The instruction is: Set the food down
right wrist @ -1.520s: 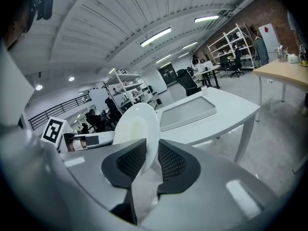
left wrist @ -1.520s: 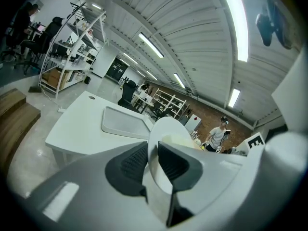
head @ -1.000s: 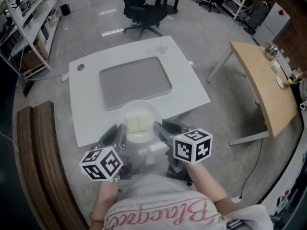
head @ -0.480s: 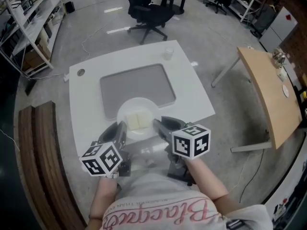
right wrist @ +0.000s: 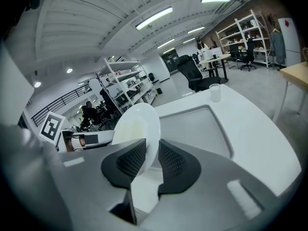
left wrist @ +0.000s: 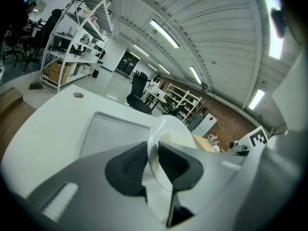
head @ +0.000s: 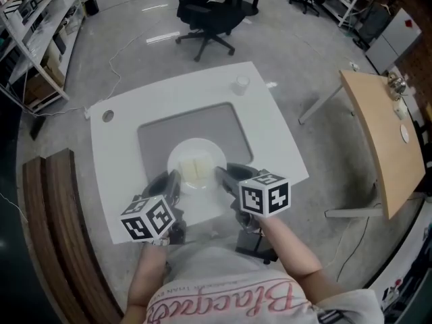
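Observation:
A white plate carries two pale yellow slabs of food and is held level over the near edge of a grey mat on the white table. My left gripper is shut on the plate's left rim, which stands between the ribbed pads in the left gripper view. On the opposite rim sits my right gripper; its jaws are opening, with the plate's rim still between the pads. Whether the plate touches the mat I cannot tell.
A small white cup stands at the table's far right corner. A black office chair is beyond the table, a wooden bench at the left, a wooden table at the right, shelves at the far left.
Both grippers have carried the plate forward, from over the table's near edge to over the near part of the grey mat. Both still sit on the plate's rim.

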Demonstrator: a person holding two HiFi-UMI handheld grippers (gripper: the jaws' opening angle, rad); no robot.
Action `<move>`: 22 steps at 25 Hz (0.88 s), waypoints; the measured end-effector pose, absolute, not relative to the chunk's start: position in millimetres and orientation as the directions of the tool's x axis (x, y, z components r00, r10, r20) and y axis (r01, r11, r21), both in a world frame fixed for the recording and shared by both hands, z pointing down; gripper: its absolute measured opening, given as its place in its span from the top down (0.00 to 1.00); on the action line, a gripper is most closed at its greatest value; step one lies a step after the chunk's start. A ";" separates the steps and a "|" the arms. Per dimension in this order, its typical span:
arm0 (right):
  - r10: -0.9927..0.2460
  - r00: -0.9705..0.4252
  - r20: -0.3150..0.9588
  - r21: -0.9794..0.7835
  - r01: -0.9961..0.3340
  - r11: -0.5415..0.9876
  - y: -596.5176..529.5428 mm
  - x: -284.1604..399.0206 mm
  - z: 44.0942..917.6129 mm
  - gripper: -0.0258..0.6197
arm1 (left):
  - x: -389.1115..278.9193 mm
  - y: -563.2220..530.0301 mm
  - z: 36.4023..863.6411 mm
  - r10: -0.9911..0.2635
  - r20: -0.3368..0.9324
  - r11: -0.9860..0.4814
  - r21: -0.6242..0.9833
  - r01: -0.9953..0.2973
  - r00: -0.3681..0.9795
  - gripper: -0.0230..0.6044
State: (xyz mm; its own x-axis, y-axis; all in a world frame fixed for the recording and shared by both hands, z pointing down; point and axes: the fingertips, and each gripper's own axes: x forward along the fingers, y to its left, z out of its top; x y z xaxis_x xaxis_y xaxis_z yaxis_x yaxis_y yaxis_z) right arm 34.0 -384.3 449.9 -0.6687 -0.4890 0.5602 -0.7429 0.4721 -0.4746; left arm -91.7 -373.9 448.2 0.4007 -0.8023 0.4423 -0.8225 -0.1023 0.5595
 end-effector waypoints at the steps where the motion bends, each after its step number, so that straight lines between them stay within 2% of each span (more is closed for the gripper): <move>1: -0.483 -0.667 0.568 -0.486 -0.745 0.457 -391.2 33.6 455.7 0.83 | -92.1 -381.0 453.0 -0.796 0.451 -0.100 0.560 -0.822 0.404 0.85; 5: -0.455 -0.661 0.597 -0.530 -0.751 0.395 -417.6 32.3 483.0 0.83 | -93.8 -407.1 476.8 -0.762 0.497 -0.091 0.552 -0.829 0.414 0.85; 12: -0.432 -0.602 0.672 -0.495 -0.798 0.343 -446.5 34.2 522.7 0.82 | -91.2 -437.2 516.8 -0.712 0.569 -0.067 0.530 -0.846 0.413 0.85; 22: -0.393 -0.508 0.766 -0.344 -0.842 0.416 -458.0 32.8 557.0 0.80 | -89.3 -444.6 559.7 -0.633 0.662 -0.030 0.496 -0.868 0.401 0.84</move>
State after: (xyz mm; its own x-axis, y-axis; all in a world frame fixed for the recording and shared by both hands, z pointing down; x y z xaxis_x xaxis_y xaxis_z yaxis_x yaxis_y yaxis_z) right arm 32.8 -458.0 557.0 -0.5078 -0.3933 0.7665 -0.8418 0.4157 -0.3444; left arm -89.3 -444.6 559.7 0.4008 -0.6328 0.6625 -0.8676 -0.0297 0.4965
